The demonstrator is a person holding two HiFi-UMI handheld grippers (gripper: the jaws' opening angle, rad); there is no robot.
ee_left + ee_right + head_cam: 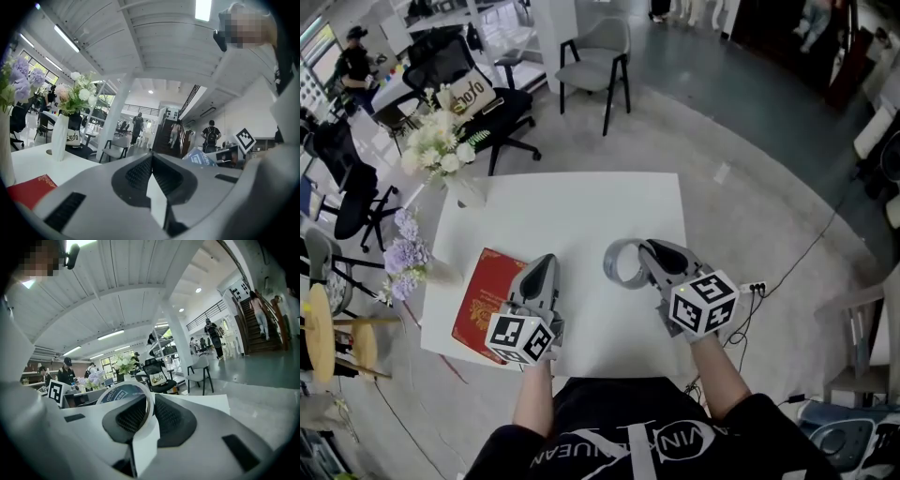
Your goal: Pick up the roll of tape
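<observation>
The roll of tape (610,263) sat pinched in your right gripper (648,251) over the near right part of the white table (581,202). It looked clear of the surface (though I could not make out a gap beneath it for certain). The hold was on 1 thin stretch of the ring's wall only, so the rest of the roll hung out to the side of the jaws. A quick swing, or any easing of your squeeze, could have let it pivot, slip free, drop and roll off the table's edge. Your right gripper's jaws stood narrow, 1 inside the ring and 1 outside, with the pads pressed on the wall. Your left gripper (546,264) had its jaws together on nothing, close by the red book (486,291).
</observation>
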